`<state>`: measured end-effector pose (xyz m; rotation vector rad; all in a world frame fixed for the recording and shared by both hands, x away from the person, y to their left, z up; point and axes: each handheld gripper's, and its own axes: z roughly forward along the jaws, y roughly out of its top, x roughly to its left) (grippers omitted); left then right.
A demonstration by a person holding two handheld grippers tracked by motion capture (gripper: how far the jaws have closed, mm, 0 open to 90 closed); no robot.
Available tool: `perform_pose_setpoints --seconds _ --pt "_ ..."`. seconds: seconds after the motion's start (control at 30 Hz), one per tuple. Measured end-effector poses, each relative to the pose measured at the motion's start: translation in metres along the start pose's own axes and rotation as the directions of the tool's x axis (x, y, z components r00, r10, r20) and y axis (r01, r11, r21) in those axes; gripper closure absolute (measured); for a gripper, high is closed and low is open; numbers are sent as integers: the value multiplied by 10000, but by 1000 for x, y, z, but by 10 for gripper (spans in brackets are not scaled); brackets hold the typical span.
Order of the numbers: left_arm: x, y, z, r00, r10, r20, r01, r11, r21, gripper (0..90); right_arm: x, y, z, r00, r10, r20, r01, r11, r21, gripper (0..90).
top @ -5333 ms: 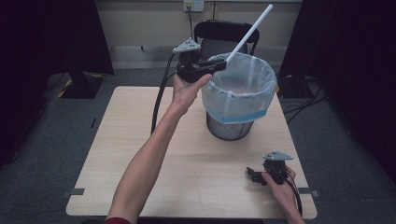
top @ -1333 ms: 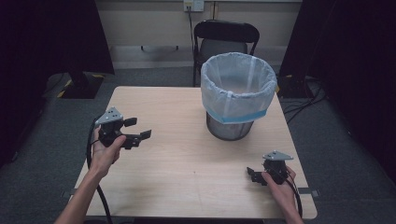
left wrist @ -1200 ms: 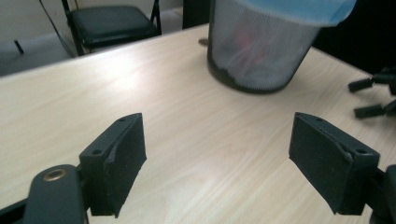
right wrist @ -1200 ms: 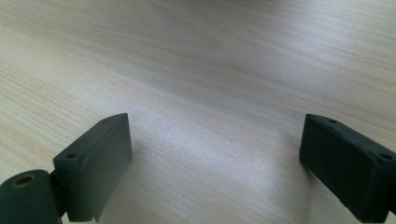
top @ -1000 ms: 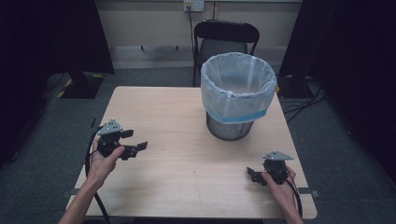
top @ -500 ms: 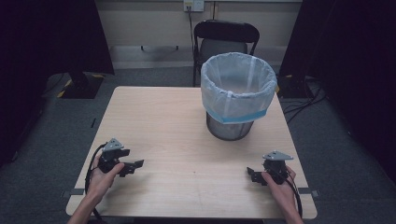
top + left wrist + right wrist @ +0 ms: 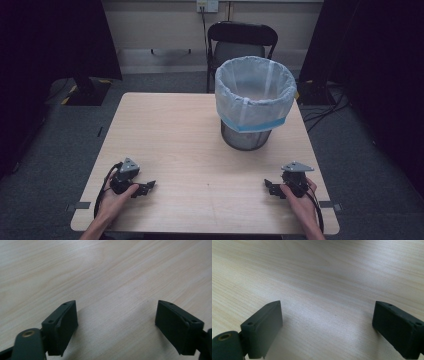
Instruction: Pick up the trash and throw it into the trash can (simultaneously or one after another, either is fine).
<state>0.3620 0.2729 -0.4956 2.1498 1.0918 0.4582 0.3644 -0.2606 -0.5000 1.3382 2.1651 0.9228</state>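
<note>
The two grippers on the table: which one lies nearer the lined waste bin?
The right gripper, at the table's near right corner, is nearer the waste bin, which stands right of centre; the left gripper lies at the near left corner, farther away.

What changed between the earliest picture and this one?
The left hand-held gripper came back from the white-lined wire waste bin, where it had held a long white stick over the rim, to the near left of the light wooden table. It has let the stick go, and its jaws are open and empty. The right hand-held gripper stayed at the near right, open. The bin did not move.
</note>
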Motion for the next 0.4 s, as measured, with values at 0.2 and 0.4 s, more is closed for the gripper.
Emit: perform_pose_setpoints --seconds 0.2,0.4 --pt "0 -5 2 10000 -69 -15 69 9990 -440 132 0 0 0 10000 1 1 -1 10000 0 86" --pt "0 -5 2 10000 -50 -4 49 9990 -455 126 0 0 0 10000 24 4 -24 10000 16 86"
